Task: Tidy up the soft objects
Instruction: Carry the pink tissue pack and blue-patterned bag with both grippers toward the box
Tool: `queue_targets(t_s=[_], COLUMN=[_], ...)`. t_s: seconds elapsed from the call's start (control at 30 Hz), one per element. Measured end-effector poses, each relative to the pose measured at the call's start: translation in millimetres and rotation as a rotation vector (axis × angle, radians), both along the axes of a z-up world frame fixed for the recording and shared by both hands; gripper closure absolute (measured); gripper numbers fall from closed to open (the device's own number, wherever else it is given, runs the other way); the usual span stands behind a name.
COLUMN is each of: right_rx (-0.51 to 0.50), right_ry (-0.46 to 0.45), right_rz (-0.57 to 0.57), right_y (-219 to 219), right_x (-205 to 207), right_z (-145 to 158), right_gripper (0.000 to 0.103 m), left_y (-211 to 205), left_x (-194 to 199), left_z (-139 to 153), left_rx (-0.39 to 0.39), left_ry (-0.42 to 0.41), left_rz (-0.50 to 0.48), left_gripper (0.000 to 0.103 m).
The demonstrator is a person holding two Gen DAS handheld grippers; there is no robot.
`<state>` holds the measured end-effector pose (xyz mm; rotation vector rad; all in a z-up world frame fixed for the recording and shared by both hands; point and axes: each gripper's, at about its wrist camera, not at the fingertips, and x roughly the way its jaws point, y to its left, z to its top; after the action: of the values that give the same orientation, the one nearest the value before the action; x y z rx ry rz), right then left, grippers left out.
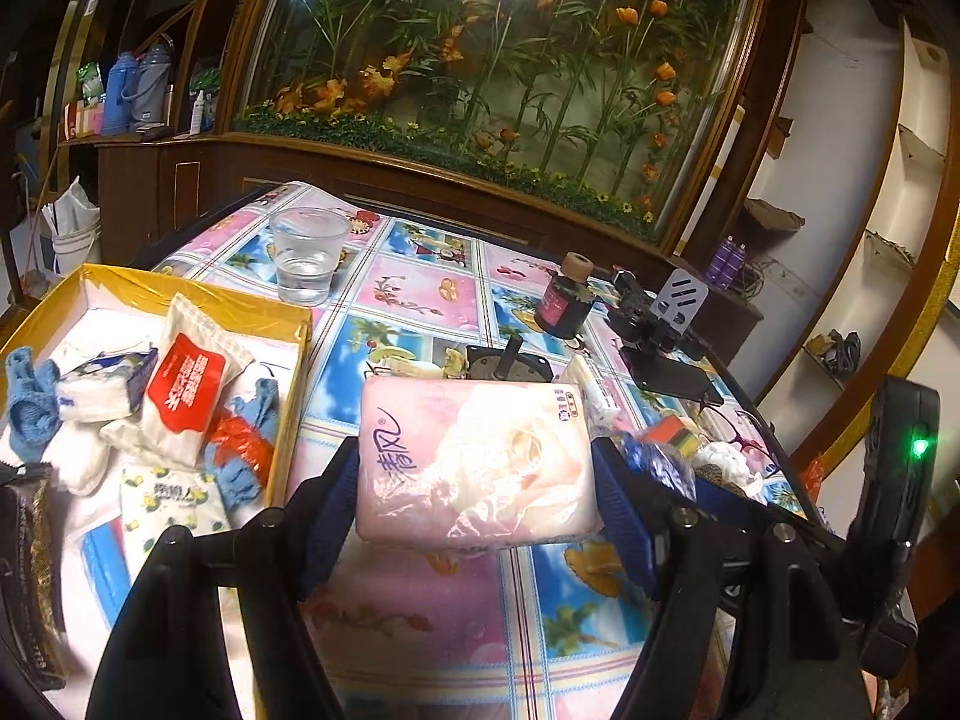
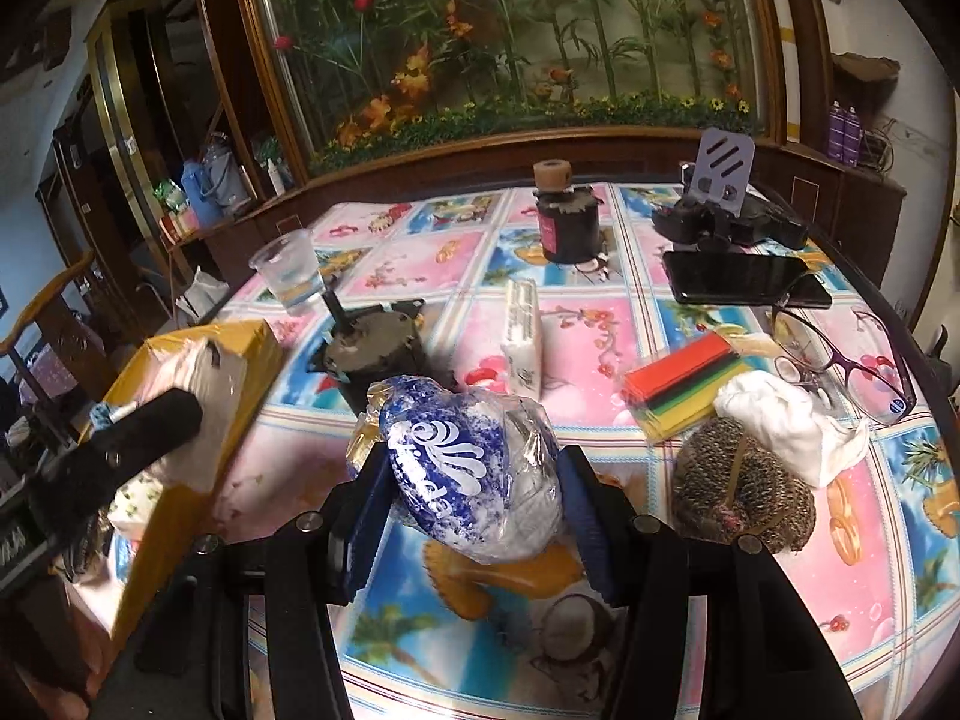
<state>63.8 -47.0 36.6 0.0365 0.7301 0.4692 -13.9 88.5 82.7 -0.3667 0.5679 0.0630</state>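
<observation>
My left gripper (image 1: 474, 468) is shut on a pink tissue pack (image 1: 474, 462) and holds it above the table, just right of the yellow box (image 1: 180, 300). The box holds several soft things: a red-labelled wipes pack (image 1: 186, 384), blue socks (image 1: 30, 402), a lemon-print tissue pack (image 1: 171, 504). My right gripper (image 2: 474, 480) is shut on a blue-and-white tissue pack (image 2: 468, 468) above the table; the box (image 2: 240, 360) stands to its left. A white cloth (image 2: 786, 420), a brown knitted item (image 2: 738, 492) and a small white tissue pack (image 2: 522, 336) lie on the table.
A plastic cup of water (image 1: 307, 255), a dark jar with cork (image 2: 564, 222), a black motor-like part (image 2: 372, 348), a phone (image 2: 738, 276), a phone stand (image 2: 720, 180), glasses (image 2: 840, 360) and coloured sponges (image 2: 684, 384) lie on the patterned tablecloth. A wooden cabinet with flowers stands behind.
</observation>
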Motion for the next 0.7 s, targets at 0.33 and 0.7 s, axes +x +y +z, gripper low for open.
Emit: queue_targets(t_s=[0.33, 0.7], right_rx=[0.037, 0.05], right_ry=[-0.015, -0.007], right_rz=[0.043, 0.122], right_y=[41.1, 80.4], right_x=[-21.3, -42.4], right_z=[7.5, 7.5], right_gripper=[0.043, 0.043], left_y=[25.9, 56.2], left_x=[-42.9, -71.6], left_z=[23.1, 40.0], left_rx=[0.012, 0.016], left_ry=[-0.027, -0.056], left_rz=[0.042, 0.111], left_gripper=[0.03, 0.03])
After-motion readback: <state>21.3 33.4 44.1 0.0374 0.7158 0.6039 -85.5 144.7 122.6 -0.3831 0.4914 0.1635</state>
